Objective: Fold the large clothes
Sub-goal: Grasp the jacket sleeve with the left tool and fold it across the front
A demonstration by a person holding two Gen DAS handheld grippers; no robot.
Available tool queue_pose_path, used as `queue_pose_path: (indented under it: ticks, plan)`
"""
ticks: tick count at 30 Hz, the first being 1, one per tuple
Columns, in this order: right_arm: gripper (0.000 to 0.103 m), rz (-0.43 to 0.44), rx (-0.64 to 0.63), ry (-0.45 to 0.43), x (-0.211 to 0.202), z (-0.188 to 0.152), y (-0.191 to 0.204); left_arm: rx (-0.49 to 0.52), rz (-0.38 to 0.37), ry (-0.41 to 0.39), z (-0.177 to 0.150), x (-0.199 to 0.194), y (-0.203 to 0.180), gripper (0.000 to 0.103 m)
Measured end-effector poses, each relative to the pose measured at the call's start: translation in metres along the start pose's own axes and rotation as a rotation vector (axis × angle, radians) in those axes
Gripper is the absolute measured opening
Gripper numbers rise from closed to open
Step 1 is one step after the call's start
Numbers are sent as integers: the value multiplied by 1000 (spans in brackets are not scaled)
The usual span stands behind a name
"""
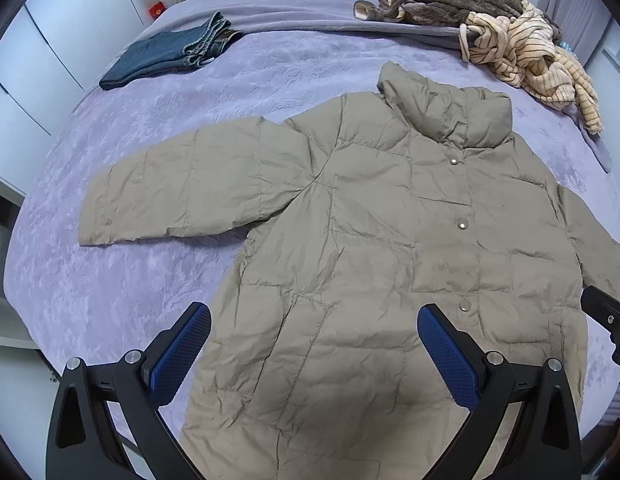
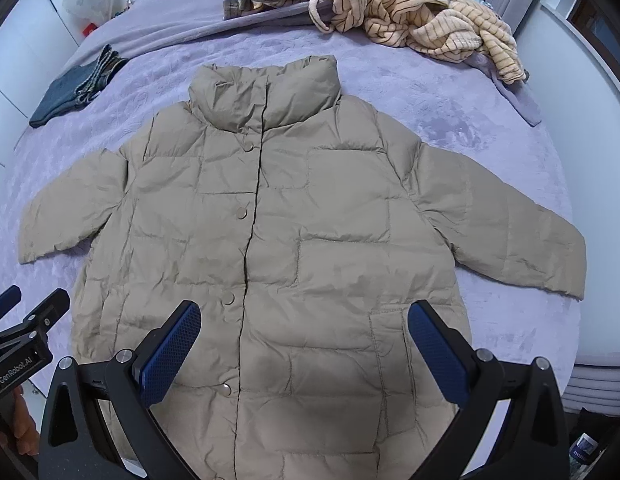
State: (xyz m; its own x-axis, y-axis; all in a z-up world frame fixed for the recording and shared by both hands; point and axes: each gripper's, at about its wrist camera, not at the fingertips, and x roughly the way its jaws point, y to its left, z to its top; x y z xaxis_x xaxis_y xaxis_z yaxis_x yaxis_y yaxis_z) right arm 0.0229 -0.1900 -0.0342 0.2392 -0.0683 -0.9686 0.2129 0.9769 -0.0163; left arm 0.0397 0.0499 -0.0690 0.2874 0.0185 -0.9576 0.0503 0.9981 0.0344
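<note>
Both pairs of fingers stand wide apart and hold nothing: our left gripper (image 1: 314,320) and our right gripper (image 2: 304,318) hover above the lower half of the jacket (image 2: 278,232).

We judge the fold on this piece has not begun. It lies flat on the bed (image 1: 110,280), front up, snaps shut, collar at 12 o'clock, hem at 6 o'clock under us, both sleeves spread out to 9 and 3 o'clock. No sleeve is turned in and no crease is made, so all of it is left: sleeves in, sides in, hem up to collar. Jeans (image 1: 170,54) lie folded at 10 o'clock on the bed, which suggests one piece is done. A pile (image 2: 410,12) of striped and brown clothes sits unfolded at 1 o'clock and likely waits its turn.

From the left wrist view, the left sleeve (image 1: 182,184) lies at 10 o'clock from our fingers, well apart, and the pocket seam sits between the pads. From the right wrist view, the right sleeve (image 2: 510,216) lies at 2 o'clock, and the snap line runs just left of centre.
</note>
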Motion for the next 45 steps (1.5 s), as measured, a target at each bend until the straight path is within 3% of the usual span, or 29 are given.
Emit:
queue_pose_path:
  ticks: [5, 12, 22, 26, 31, 32, 33, 34, 35, 36, 41, 45]
  plan:
    - [103, 11, 3, 66, 23, 4, 14, -63, -39, 30, 6, 30, 29, 103]
    - [103, 39, -14, 136, 58, 12, 42, -244, -213, 9, 22, 80, 100, 103]
    - [103, 248, 45, 145, 95, 7, 76, -638, -415, -11, 31, 180, 242, 103]
    - [103, 321, 70, 136, 107, 5, 88, -703, -420, -31, 47, 211, 272, 103]
    - [103, 370, 64, 141, 120, 8, 104, -711, -321, -96, 82, 223, 289, 100]
    - [103, 380, 62, 148, 123, 8, 107, -718, -298, -109, 87, 223, 291, 84]
    - [103, 391, 63, 152, 125, 9, 109, -716, -272, -119, 93, 222, 294, 60]
    - [103, 401, 65, 157, 127, 8, 112, -707, -264, -129, 98, 221, 298, 46]
    - [103, 412, 67, 164, 130, 9, 114, -699, -270, -142, 102, 219, 299, 19]
    - [103, 423, 67, 173, 132, 7, 116, -689, -282, -157, 105, 214, 301, 11]
    - [103, 478, 60, 201, 135, 5, 118, -485, -144, -304, 123, 149, 268, 9]
    - [103, 461, 47, 193, 131, 6, 110, -299, -169, -453, 140, 84, 217, 9]
